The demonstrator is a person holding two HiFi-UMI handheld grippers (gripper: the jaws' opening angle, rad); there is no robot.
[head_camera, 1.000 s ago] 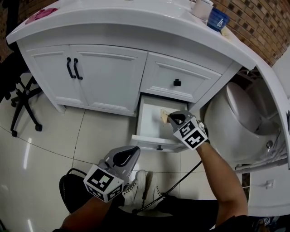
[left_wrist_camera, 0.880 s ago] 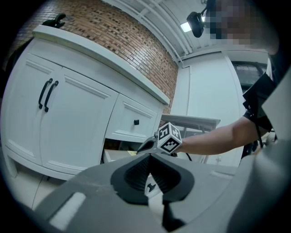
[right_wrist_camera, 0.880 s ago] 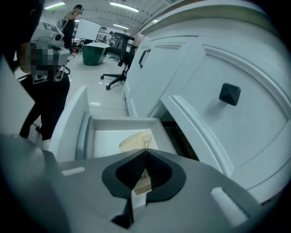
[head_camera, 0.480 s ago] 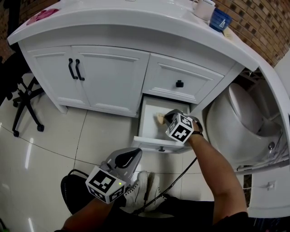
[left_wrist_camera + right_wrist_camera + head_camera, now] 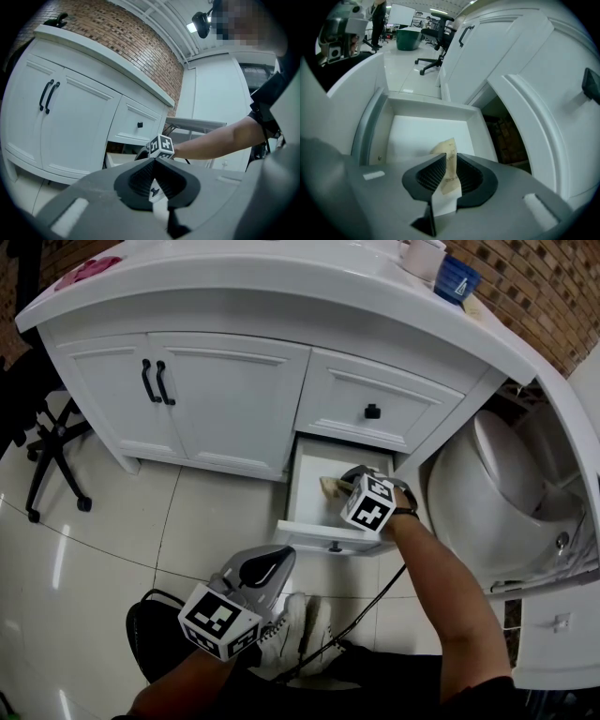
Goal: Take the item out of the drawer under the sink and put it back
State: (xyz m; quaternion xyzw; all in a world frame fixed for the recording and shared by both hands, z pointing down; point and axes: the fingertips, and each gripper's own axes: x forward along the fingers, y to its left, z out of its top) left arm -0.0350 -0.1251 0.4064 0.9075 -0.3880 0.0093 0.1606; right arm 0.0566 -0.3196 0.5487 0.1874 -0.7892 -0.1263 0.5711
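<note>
Now, the right gripper (image 5: 450, 157) is seen with its fingers parted a little, having just been opening. A thin beige packet (image 5: 446, 149) is stood upright between them and is not clamped, as far as can be read. The packet's lower end is hidden behind the pads, so contact with the drawer (image 5: 423, 133) floor cannot be confirmed. In the head view the packet (image 5: 328, 486) is placed inside the open drawer (image 5: 319, 534), toward its back, with the right gripper (image 5: 343, 487) tipped steeply down into it.

The put-back step is judged nearly done. The fingers should be opened wider before any pull-back, since a light packet may be caught on the ribbed pads and dragged out of the drawer. A straight lift up out of the drawer is advised, and its side walls should be cleared. The drawer front can then probably be pushed shut.

The left gripper (image 5: 153, 160) is seen closed with nothing between its fingers. It (image 5: 278, 557) is parked well apart from the drawer, on the near side of its front.
</note>
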